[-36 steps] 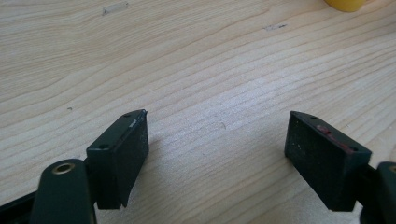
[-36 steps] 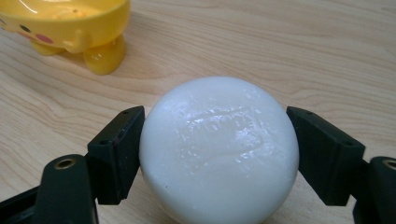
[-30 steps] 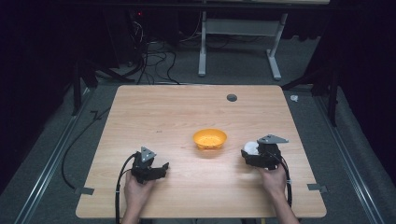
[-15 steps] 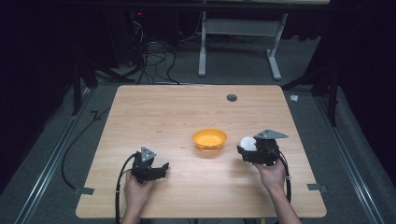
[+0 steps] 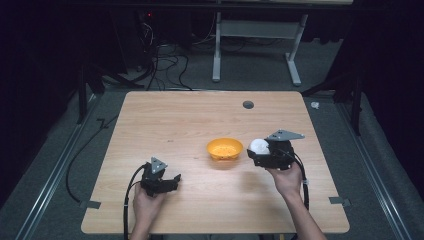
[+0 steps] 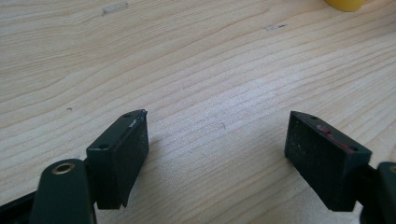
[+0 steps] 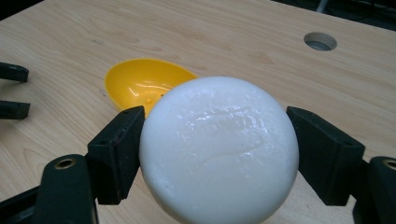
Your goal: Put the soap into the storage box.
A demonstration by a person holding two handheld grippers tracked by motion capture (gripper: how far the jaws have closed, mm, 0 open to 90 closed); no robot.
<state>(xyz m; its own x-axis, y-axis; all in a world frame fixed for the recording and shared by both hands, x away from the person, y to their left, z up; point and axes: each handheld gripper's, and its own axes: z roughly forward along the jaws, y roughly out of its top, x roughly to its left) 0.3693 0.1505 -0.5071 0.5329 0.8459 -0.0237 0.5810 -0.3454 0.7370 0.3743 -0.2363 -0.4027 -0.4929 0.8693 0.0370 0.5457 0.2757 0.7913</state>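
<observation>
Bowl (image 5: 225, 148), yellow, holds nothing; right claw (image 5: 256, 152) pinches white ball (image 7: 218, 149) beside it, left claw (image 6: 217, 156) spread.

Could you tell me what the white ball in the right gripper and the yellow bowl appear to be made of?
The white ball looks like smooth, glossy plastic or a waxy, soap-like solid: soft highlights and faint surface dimples show, so I cannot say which. The yellow bowl looks like thin moulded plastic: even colour, shiny inside, a crisp thin rim. The right gripper is clamped on the ball.
</observation>
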